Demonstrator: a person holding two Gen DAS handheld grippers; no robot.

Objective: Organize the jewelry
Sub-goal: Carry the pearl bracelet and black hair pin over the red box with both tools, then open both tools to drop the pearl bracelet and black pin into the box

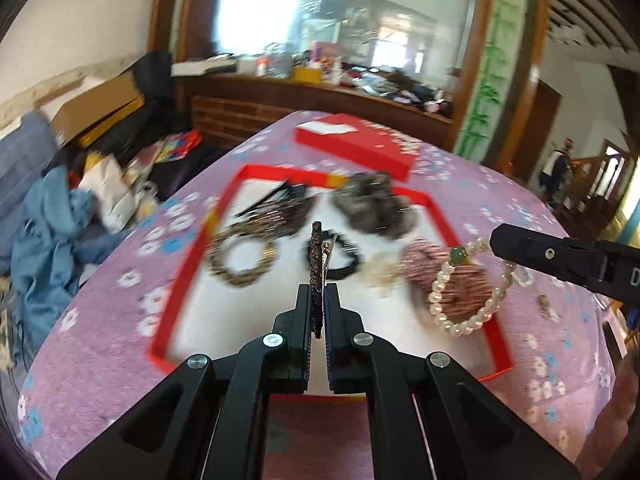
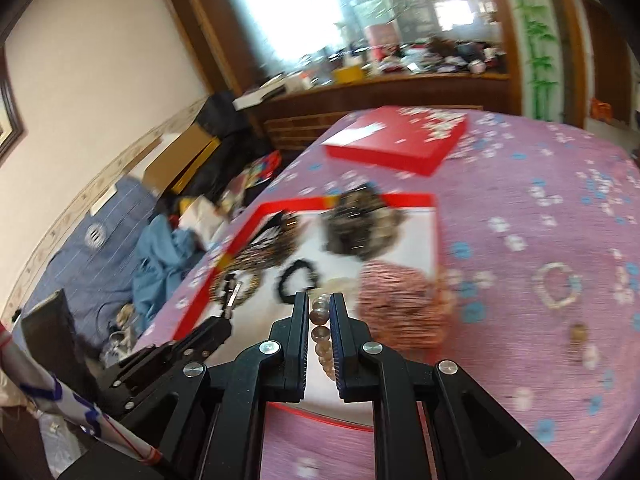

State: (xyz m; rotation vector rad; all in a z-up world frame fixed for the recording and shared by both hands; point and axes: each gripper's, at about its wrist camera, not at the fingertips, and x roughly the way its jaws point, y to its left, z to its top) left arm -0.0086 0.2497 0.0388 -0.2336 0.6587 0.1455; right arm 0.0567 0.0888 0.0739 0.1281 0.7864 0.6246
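Observation:
My left gripper (image 1: 319, 292) is shut on a dark beaded hair clip (image 1: 316, 256), held edge-up above the red-rimmed open box (image 1: 182, 276). My right gripper (image 2: 319, 300) is shut on a pearl bracelet (image 1: 468, 292) with a green bead; its beads show between the jaws in the right wrist view (image 2: 320, 320). The bracelet hangs over the box's right side, above a pink striped scrunchie (image 1: 448, 276). The box also holds a leopard hair tie (image 1: 240, 260), a black hair tie (image 1: 340, 256), a grey fluffy scrunchie (image 1: 376, 204) and dark clips (image 1: 280, 200).
The red box lid (image 1: 352, 144) lies behind the box on the purple flowered cloth (image 1: 120, 320). A second bead bracelet (image 2: 558, 284) and a small trinket (image 2: 578, 334) lie on the cloth to the right. Clutter and blue clothes (image 1: 44, 232) lie left of the table.

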